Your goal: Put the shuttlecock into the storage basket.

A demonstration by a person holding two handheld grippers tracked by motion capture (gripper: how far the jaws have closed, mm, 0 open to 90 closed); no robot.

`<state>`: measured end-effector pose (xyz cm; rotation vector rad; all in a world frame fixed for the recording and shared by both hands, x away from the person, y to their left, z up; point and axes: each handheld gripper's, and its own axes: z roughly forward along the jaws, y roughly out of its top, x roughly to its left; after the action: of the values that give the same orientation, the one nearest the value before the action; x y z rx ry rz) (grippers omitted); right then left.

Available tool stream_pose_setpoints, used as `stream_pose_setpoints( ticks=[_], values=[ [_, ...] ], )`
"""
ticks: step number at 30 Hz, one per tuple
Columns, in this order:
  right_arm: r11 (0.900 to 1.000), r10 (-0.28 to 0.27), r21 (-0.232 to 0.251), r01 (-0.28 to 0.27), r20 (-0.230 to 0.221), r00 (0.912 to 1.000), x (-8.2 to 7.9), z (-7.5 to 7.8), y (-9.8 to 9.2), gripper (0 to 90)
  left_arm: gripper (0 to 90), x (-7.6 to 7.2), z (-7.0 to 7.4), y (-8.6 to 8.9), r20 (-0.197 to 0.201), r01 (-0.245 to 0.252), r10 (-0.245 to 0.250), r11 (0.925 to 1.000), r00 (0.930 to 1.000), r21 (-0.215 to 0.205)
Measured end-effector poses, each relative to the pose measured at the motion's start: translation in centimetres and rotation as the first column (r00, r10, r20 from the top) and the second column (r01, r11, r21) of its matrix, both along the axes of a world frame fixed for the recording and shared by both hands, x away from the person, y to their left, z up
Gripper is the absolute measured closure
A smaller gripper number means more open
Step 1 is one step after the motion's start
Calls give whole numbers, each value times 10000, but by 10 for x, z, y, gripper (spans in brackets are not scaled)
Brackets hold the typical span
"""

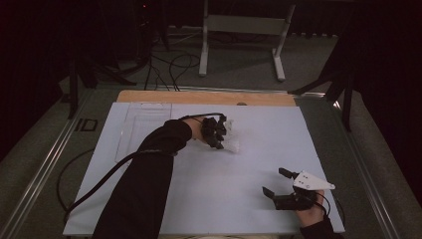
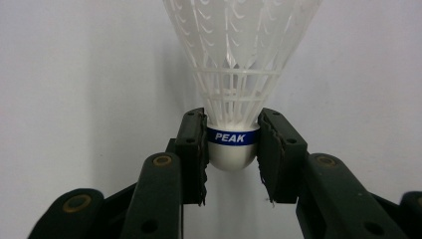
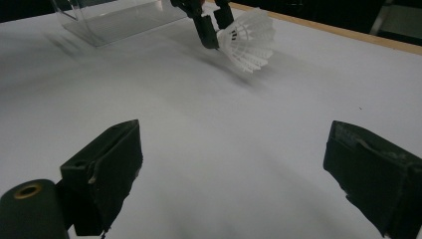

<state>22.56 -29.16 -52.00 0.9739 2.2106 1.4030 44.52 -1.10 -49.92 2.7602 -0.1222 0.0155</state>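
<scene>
My left gripper pinches the shuttlecock by its round end; right gripper spread wide, w/ nothing inside.

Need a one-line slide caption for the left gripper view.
Left gripper clamps the white shuttlecock by its blue-banded cork base above the white table.

Wide bare stretch of white table between left gripper and right gripper, open for passing either way. Only obstacle on the surface: clear plastic tray at far left, just beside the left forearm. Right half unobstructed to the far wooden edge.
</scene>
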Motion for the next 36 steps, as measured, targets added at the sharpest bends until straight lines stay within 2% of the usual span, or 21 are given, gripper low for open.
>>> stream_pose_setpoints(
  ticks=[1,3,6,7,9,13,15,16,18,19,22,24,25,26,27,28,32,33,35,36],
  values=[
    [10000,-8,-6,8,-4,10000,0,0,0,86,662,-1,3,0,-226,-122,121,9999,9997,-44],
    [10000,-14,-14,14,-2,10000,0,0,0,86,661,-5,8,0,-189,-129,128,9999,9997,-23],
    [10000,-28,-17,28,6,10000,0,0,0,86,661,-9,15,0,-367,-215,214,9998,9991,-15],
    [10000,-32,-24,32,2,10000,0,0,0,86,661,-11,18,0,-504,-384,384,9993,9980,2],
    [10000,-36,-34,36,0,10000,0,0,0,86,662,-16,23,1,-411,-435,436,9990,9982,34],
    [9999,-77,-67,78,74,9999,0,1,0,104,662,-22,32,3,-583,-833,843,9963,9947,190],
    [9999,-91,-75,92,56,9999,0,1,0,104,662,-27,35,4,-515,-1050,1062,9942,9930,242],
    [9999,-106,-94,107,58,9999,0,1,0,104,662,-28,35,5,-605,-1023,1040,9943,9927,313],
    [9999,-100,-74,100,46,9999,0,1,0,104,662,-31,37,7,-765,-1191,1225,9917,9895,477],
    [9999,-114,-98,115,62,9999,0,1,0,104,662,-34,38,9,-1006,-1332,1376,9899,9854,492],
    [9998,-164,-110,165,109,9998,0,1,0,104,662,-36,41,12,-1193,-1586,1654,9852,9790,644],
    [9996,-204,-182,207,153,9997,-1,1,0,104,662,-38,45,14,-1408,-1828,1888,9816,9719,546],
    [9996,-204,-193,208,176,9996,-1,1,0,104,662,-39,47,15,-1403,-1868,1930,9808,9711,562],
    [9996,-197,-212,201,175,9997,-1,1,1,103,662,-41,48,16,-1515,-2028,2079,9780,9663,488],
    [9994,-225,-270,230,194,9996,-1,1,1,101,662,-42,50,17,-1663,-2012,2064,9784,9642,478],
    [9992,-226,-318,233,217,9995,-1,1,1,100,662,-43,51,18,-1618,-2030,2085,9779,9645,501],
    [9992,-217,-344,225,243,9995,-1,2,2,99,662,-47,60,23,-1856,-2492,2538,9673,9493,480],
    [9992,-220,-336,228,243,9995,-1,2,2,99,661,-49,63,25,-1805,-2438,2470,9690,9520,401],
    [9993,-202,-300,210,246,9995,-1,2,1,99,661,-51,67,28,-1870,-2719,2761,9611,9428,484],
    [9993,-215,-298,222,247,9995,-1,2,1,99,661,-52,68,29,-1823,-2729,2770,9609,9434,475]
  ],
)
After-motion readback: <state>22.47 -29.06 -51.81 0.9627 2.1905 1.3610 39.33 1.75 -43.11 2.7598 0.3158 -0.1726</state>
